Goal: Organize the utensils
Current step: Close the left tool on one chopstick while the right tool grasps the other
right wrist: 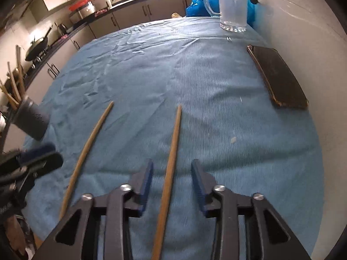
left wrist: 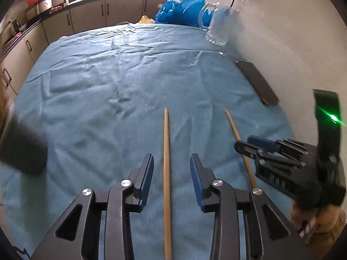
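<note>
Two wooden chopsticks lie on the blue cloth. The left chopstick (left wrist: 166, 173) (right wrist: 86, 151) runs between the open jaws of my left gripper (left wrist: 171, 173). The right chopstick (right wrist: 170, 173) (left wrist: 238, 138) runs between the open jaws of my right gripper (right wrist: 171, 177), which also shows in the left wrist view (left wrist: 245, 144). Neither gripper is closed on a chopstick. A dark grey utensil holder (right wrist: 31, 121) (left wrist: 21, 151) stands at the table's left edge, with several wooden sticks rising behind it in the right wrist view.
A black phone (right wrist: 279, 78) (left wrist: 258, 82) lies by the white wall at the right. A clear glass pitcher (right wrist: 233, 6) (left wrist: 221, 25) stands at the far right, with a blue plastic bag (left wrist: 182, 10) behind it. Kitchen cabinets line the far side.
</note>
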### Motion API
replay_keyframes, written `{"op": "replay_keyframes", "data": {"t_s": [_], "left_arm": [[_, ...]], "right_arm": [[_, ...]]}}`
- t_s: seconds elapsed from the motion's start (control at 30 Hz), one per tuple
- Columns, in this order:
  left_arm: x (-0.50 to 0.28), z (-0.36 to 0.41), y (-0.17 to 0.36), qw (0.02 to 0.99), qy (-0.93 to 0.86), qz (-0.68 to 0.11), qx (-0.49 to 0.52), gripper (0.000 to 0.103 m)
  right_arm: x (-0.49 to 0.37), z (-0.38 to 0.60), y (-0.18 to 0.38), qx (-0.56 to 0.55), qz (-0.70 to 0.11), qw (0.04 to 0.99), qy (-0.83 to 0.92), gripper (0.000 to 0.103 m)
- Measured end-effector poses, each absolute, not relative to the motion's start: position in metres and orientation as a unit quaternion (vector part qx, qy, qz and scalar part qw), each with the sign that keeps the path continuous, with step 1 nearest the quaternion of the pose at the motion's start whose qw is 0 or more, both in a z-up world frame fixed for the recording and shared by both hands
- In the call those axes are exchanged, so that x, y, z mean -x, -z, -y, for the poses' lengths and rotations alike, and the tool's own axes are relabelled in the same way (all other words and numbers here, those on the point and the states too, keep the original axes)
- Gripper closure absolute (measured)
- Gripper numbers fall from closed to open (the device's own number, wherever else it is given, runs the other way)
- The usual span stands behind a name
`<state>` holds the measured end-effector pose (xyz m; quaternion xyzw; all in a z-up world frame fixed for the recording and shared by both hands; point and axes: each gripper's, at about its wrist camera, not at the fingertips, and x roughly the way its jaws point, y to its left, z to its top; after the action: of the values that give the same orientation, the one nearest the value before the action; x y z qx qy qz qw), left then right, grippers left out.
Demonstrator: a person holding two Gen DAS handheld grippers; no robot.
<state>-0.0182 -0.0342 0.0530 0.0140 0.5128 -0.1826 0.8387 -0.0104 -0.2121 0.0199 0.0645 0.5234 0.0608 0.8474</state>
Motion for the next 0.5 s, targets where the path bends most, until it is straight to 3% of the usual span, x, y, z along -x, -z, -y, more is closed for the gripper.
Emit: {"op": "replay_keyframes", "data": {"t_s": [0.07,0.2,0.5], "left_arm": [[-0.003,0.039,-0.043,0.833,0.178,-0.524,-0.015,0.073],[-0.035,0.043,-0.02,0.815,0.162,-0.556,-0.007,0.09],[-0.056,0.049,-0.021,0.815,0.17,-0.554,-0.003,0.093]], "right_arm": [[-0.002,0.214,-0.018,-0.055,-0.527,0.846,-0.061,0.071],[-0.024,0.211,-0.015,-0.035,-0.53,0.845,-0.061,0.076],[-0.043,0.207,-0.014,-0.012,-0.533,0.843,-0.068,0.088]]}}
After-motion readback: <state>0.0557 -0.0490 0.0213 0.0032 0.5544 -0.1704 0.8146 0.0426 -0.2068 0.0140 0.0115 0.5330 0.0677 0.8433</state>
